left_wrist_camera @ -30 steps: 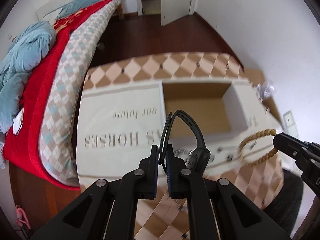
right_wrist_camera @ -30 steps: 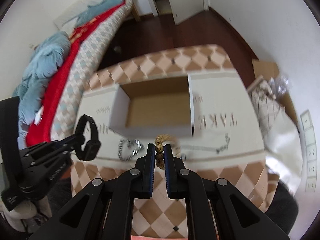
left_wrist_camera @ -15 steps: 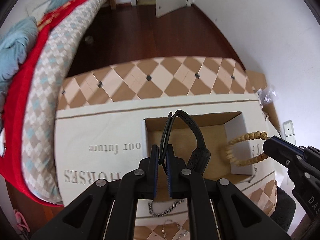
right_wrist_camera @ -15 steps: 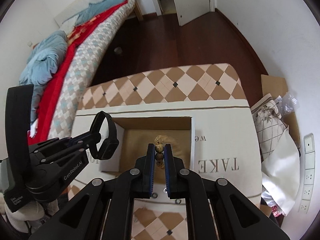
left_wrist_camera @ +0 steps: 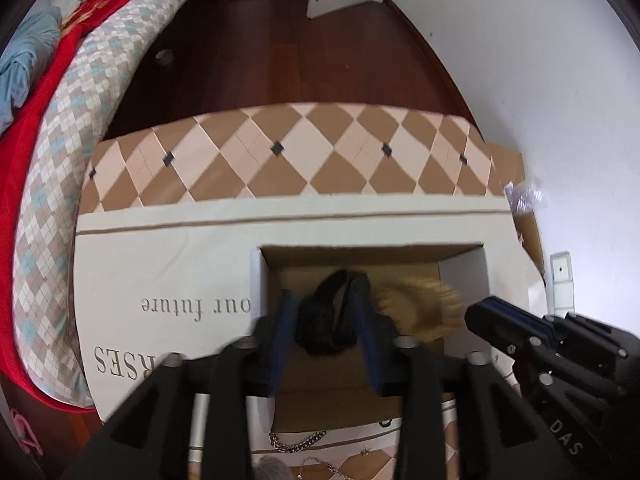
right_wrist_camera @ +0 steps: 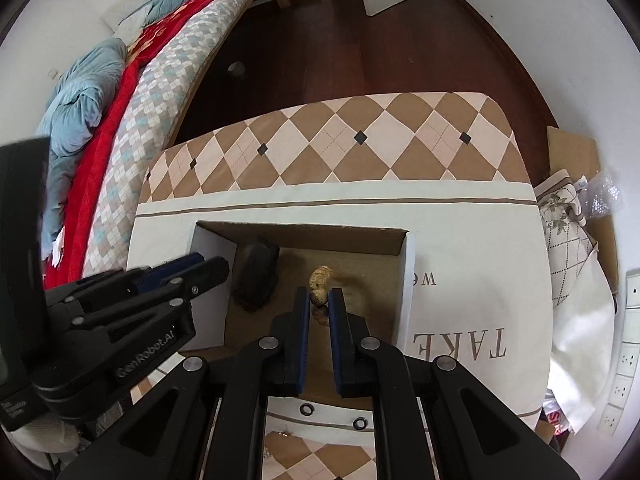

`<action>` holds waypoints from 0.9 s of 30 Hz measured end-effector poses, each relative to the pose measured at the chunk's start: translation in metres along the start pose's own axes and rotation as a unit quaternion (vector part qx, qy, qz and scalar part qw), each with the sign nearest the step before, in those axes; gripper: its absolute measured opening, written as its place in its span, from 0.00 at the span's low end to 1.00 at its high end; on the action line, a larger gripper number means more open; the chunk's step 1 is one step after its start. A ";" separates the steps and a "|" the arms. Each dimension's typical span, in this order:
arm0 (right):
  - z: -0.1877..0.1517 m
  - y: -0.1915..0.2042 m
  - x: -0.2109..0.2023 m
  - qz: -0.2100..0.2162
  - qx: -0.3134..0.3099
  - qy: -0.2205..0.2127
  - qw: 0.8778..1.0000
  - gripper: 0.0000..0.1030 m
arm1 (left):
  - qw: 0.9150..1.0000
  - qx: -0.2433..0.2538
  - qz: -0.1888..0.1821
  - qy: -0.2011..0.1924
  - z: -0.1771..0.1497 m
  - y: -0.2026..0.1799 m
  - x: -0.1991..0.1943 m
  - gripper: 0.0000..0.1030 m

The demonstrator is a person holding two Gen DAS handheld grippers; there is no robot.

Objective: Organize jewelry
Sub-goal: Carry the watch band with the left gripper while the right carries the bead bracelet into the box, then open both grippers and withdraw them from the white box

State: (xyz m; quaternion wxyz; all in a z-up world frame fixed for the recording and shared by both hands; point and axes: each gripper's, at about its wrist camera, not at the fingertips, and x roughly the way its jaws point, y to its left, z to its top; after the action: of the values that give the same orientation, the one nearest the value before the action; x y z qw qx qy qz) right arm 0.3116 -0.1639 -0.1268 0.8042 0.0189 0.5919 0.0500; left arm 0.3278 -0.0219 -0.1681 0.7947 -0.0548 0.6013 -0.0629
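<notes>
An open cardboard box (left_wrist_camera: pixel 460 276) (right_wrist_camera: pixel 406 280) stands on the cloth-covered table. My left gripper (left_wrist_camera: pixel 326 312) is open over the box; the black watch (left_wrist_camera: pixel 328 320) sits blurred between its spread fingers, and in the right wrist view the watch (right_wrist_camera: pixel 258 276) is in the box's left part, apart from that gripper. My right gripper (right_wrist_camera: pixel 319 300) has its jaws slightly parted around the wooden bead bracelet (right_wrist_camera: pixel 320 284), which looks blurred (left_wrist_camera: pixel 420 304) inside the box. I cannot tell whether it still grips the beads.
A silver chain (left_wrist_camera: pixel 296 442) and a thin necklace (left_wrist_camera: pixel 320 466) lie on the table in front of the box. Two small black rings (right_wrist_camera: pixel 308 409) lie there too. A bed (right_wrist_camera: pixel 132 92) stands to the left, a wall and bags to the right.
Both grippers moved down into the box. The left gripper opened and let go of the black watch. The right gripper's jaws widened and the bracelet blurs.
</notes>
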 end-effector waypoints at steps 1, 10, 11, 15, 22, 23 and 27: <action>0.000 0.000 -0.002 -0.006 0.000 -0.002 1.000 0.14 | 1.000 -0.001 0.009 -0.008 0.001 0.001 -0.004 0.57; -0.015 -0.003 -0.019 -0.105 -0.009 -0.024 0.994 0.88 | 0.990 0.017 0.116 -0.072 -0.010 0.017 -0.031 0.93; -0.020 -0.003 -0.018 -0.111 -0.008 -0.024 0.993 0.94 | 0.989 0.019 0.125 -0.076 -0.014 0.018 -0.031 0.94; -0.035 -0.001 -0.012 -0.133 -0.014 -0.028 0.991 1.00 | 0.987 0.022 0.136 -0.084 -0.034 0.025 -0.029 0.96; -0.053 0.003 -0.013 -0.138 -0.008 -0.038 0.990 1.00 | 0.983 0.020 0.145 -0.111 -0.055 0.028 -0.046 0.97; -0.055 0.005 -0.015 -0.139 -0.007 -0.041 0.989 1.00 | 0.982 0.020 0.147 -0.113 -0.056 0.026 -0.049 0.97; -0.061 0.009 -0.026 -0.137 -0.002 -0.053 0.989 1.00 | 0.981 0.021 0.146 -0.123 -0.064 0.025 -0.060 0.97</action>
State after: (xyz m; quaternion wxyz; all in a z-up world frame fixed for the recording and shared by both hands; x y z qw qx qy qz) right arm 0.2455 -0.1598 -0.1196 0.8339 -0.0609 0.5453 -0.0603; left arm 0.2507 0.0120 -0.1323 0.8639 0.0434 0.4994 0.0483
